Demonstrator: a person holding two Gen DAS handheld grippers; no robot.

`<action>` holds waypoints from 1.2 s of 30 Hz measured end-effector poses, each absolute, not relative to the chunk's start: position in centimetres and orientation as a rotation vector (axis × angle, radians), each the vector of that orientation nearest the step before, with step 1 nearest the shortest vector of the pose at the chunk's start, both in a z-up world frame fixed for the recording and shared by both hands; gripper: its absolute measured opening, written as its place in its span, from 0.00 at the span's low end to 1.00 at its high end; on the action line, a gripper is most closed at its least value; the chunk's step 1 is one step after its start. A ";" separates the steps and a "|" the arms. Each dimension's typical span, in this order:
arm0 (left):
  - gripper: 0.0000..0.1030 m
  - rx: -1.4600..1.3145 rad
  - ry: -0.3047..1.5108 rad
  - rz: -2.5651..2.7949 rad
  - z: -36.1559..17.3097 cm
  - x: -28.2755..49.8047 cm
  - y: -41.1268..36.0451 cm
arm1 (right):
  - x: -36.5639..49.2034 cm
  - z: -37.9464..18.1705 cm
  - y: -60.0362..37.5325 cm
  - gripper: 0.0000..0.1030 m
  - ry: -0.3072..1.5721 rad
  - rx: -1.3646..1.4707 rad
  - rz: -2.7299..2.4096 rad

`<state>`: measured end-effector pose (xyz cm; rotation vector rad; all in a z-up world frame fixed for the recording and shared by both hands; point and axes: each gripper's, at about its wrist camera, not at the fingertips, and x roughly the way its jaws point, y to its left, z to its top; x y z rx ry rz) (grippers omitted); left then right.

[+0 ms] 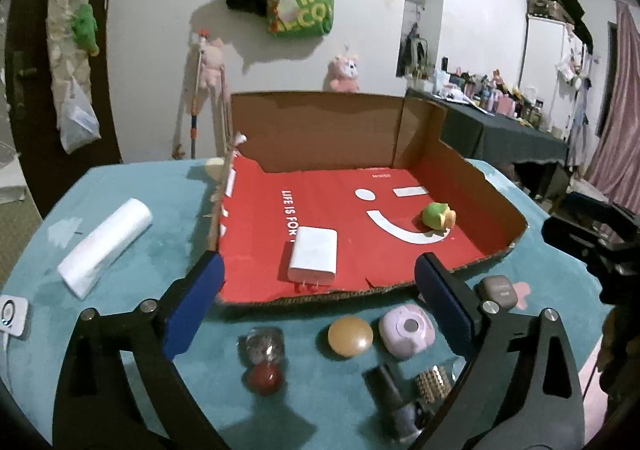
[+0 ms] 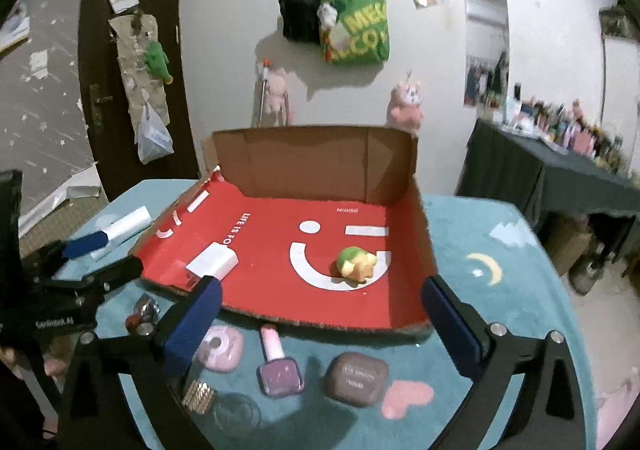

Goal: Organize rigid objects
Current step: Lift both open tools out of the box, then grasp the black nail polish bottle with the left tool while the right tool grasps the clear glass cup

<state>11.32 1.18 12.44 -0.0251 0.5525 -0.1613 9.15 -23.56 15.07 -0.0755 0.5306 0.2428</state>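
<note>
A teal cloth-covered table [image 1: 160, 250] fills the lower frame, bearing an open red-lined cardboard box [image 1: 360, 122] at centre. Inside lie a white charger [image 1: 314, 256] at left and a green turtle toy [image 2: 356, 262] at right. The left gripper [image 1: 320, 294] and right gripper [image 2: 320, 314] both gape wide, holding nothing. A brown case [image 2: 356, 378] sits lower right, before the box.

Red cardboard tray [image 1: 256, 286]: near edge low, torn, open to approach; back wall [image 1: 316, 130] and right wall [image 1: 476, 186] tall, block entry there. Tray floor mostly bare; white charger [image 1: 314, 256] front-left, green toy [image 1: 438, 215] right. Before tray, crowded row: amber dome [image 1: 350, 336], pink case [image 2: 220, 348], nail polish [image 2: 278, 364], brown case [image 2: 356, 378]. White roll [image 1: 106, 246] left of tray.
</note>
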 end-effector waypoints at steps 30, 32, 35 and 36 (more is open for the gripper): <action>0.98 -0.024 0.730 -0.205 3.7 4.9 -1.8 | 1.8 5.3 -25.5 1.00 0.568 -0.002 0.163; 0.98 -0.016 0.733 -0.211 3.7 5.0 -2.1 | 2.0 5.3 -26.0 1.00 0.570 0.024 0.169; 0.98 -0.002 0.757 -0.217 3.4 5.6 -2.6 | 2.2 5.3 -26.3 1.00 0.575 0.043 0.176; 0.98 0.003 0.773 -0.216 3.1 5.8 -2.8 | 2.3 5.2 -26.3 1.00 0.579 0.043 0.179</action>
